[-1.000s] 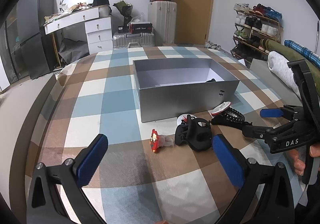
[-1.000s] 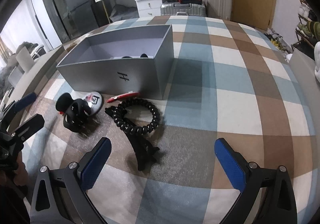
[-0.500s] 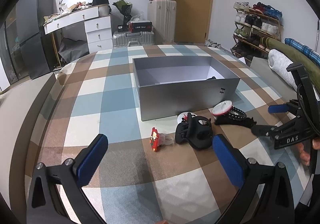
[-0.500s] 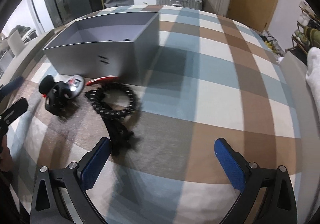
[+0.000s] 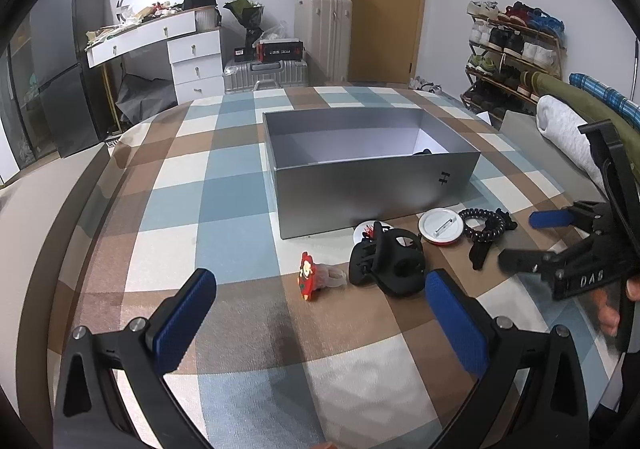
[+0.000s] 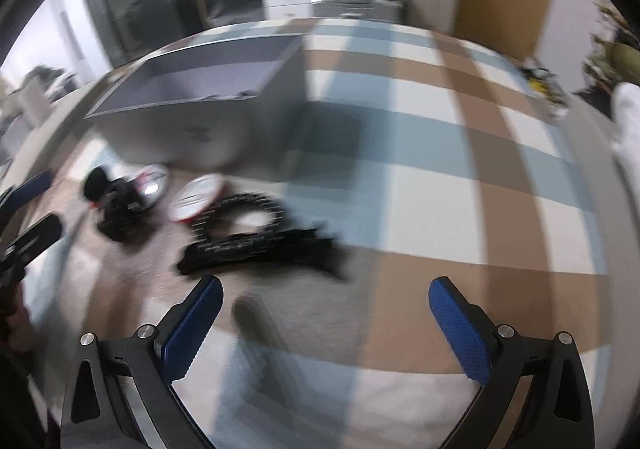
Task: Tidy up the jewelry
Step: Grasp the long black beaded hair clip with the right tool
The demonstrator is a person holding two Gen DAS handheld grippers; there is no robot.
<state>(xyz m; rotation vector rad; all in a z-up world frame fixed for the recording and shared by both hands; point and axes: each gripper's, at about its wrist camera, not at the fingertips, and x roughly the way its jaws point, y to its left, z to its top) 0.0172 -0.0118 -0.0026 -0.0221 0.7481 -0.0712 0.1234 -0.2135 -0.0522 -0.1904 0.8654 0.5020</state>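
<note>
Since the last frame your right tongs (image 6: 325, 319) have swung round, so the right wrist view is smeared, and the round badge (image 5: 441, 226) that stood on edge against the box now lies flat, white back up. The black coil hair tie (image 5: 482, 224) and the slim black clip (image 5: 479, 256) have turned with it and sit a little nearer you.

The plaid surface (image 5: 224, 209) carries everything; it has wide bare room to the left of the grey box (image 5: 376, 191) and behind it, and its left edge curves away well clear of your work. The box stands open-topped with a dark item just showing over its near wall at the right end.

In front of the box, from your left: a small red figure clip (image 5: 307, 276), the big black claw clip (image 5: 386, 263) over a second badge (image 5: 370, 229), then the flipped badge touching the coil.

Your left tongs (image 5: 320, 309) are spread wide and empty, hovering low before the claw clip. Your right tongs are also spread and hold nothing.
</note>
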